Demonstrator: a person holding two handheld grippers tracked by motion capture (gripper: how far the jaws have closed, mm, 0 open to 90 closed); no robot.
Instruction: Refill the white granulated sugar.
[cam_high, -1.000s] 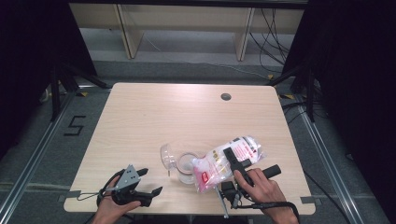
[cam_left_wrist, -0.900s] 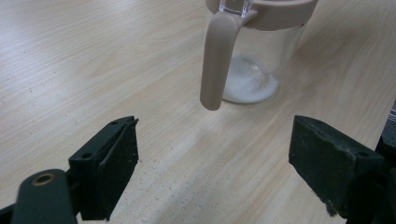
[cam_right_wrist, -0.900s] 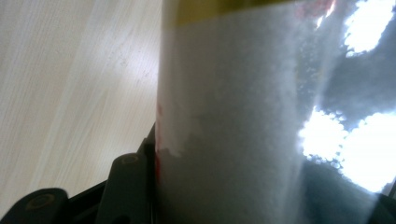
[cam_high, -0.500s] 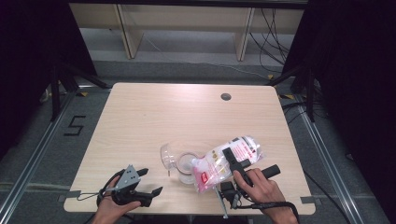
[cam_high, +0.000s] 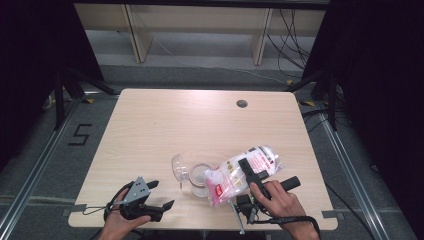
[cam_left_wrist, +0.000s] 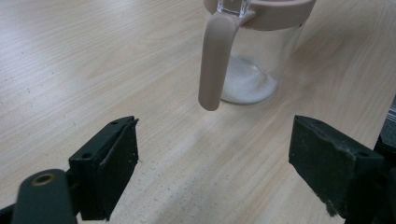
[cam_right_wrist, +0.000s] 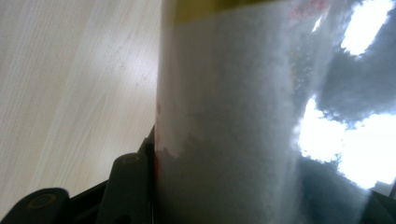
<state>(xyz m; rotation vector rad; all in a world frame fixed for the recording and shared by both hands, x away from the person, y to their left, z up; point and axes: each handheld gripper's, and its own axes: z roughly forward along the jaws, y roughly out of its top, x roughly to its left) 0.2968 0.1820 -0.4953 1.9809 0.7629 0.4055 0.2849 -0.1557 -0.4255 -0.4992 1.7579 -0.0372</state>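
**Bag of white powder tipped over jug at bench**

A clear bag (cam_high: 243, 172) of white powder, marked with red print, is held tilted by the right gripper (cam_high: 252, 175) near the front edge of the bench (cam_high: 150, 125). Its lower end is hung over the mouth of a clear jug (cam_high: 192, 175). The bag is clamped between the right gripper's fingers, which are seen about half closed on it; in the right gripper view the bag's grainy white wall (cam_right_wrist: 224, 116) is pressed close against the left finger (cam_right_wrist: 126, 186).

The jug is stood on the bench just left of the bag, toward the front middle. In the left gripper view its beige rim and long beige handle (cam_left_wrist: 212, 60) are seen, with a thin layer of white powder (cam_left_wrist: 245, 84) settled at the bottom.

The left gripper (cam_high: 157, 195) is held low at the front left, apart from the jug. Its fingers (cam_left_wrist: 109, 163) are spread wide and nothing is held between them; bare wood is seen in the gap.
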